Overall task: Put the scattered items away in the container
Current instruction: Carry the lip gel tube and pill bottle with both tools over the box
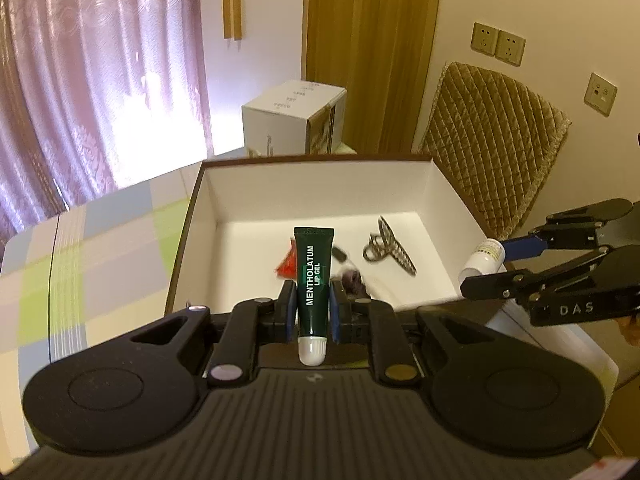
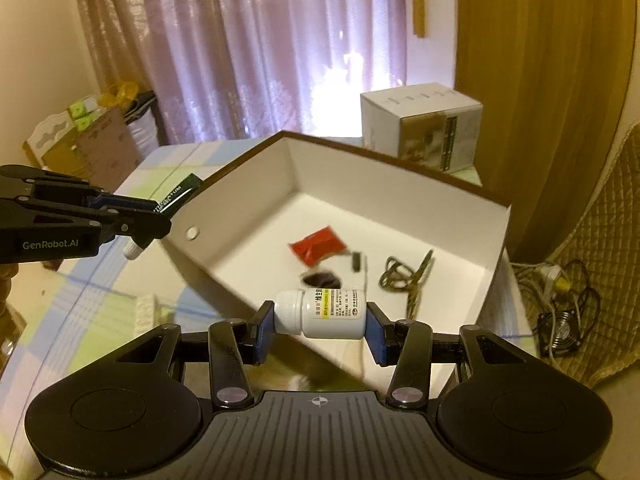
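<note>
My left gripper (image 1: 313,312) is shut on a dark green lip gel tube (image 1: 314,276) with a white cap, held above the near edge of the open white box (image 1: 320,192). My right gripper (image 2: 320,322) is shut on a white pill bottle (image 2: 320,314) lying crosswise between the pads, over the box's (image 2: 400,200) near wall. Inside the box lie a red packet (image 2: 318,246), a small dark item (image 2: 356,260), a dark purple item (image 2: 322,279) and a metal hair clip (image 2: 408,280). The left view also shows the right gripper (image 1: 486,268) with the bottle (image 1: 482,260) at the box's right edge.
The box sits on a table with a pastel checked cloth (image 1: 92,248). A white carton (image 1: 292,120) stands behind the box. A quilted chair back (image 1: 492,148) is at the right, curtains (image 2: 260,48) behind. Cables and a small fan (image 2: 560,320) lie on the floor at right.
</note>
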The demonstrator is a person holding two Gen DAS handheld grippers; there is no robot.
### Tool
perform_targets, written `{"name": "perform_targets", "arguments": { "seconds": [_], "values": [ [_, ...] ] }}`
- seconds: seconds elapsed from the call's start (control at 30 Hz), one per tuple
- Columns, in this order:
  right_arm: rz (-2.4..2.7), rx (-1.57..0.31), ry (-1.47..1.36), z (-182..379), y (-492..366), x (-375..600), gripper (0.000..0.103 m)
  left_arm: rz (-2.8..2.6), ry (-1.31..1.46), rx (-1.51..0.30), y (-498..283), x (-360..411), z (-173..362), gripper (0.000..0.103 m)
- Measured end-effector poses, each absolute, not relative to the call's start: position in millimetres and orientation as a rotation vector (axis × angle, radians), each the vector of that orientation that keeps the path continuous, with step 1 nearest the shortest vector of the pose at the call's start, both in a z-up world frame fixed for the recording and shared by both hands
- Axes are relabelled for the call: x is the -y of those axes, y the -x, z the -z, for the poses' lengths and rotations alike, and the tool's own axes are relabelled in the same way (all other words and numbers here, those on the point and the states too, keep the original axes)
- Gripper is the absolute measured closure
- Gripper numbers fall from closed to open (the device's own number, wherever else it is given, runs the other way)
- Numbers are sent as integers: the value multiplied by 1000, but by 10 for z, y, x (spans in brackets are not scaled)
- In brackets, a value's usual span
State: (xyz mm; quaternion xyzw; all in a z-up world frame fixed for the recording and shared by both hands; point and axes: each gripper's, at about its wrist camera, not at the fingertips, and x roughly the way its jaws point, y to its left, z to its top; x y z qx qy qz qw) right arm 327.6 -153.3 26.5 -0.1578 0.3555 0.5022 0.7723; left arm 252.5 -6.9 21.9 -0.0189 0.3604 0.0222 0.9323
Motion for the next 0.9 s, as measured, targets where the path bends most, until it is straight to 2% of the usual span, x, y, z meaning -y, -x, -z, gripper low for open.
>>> {"name": "perform_targets", "arguments": {
  "seconds": [0.37,0.9],
  "values": [
    [-1041,-819,380,-140,-3764,1183,59,-41,38,-817,-3227,-148,-38,90],
    [-1023,-962,549,433,-4082,931,59,-60,86,-1043,-3747,-387,660,90]
  ]
}}
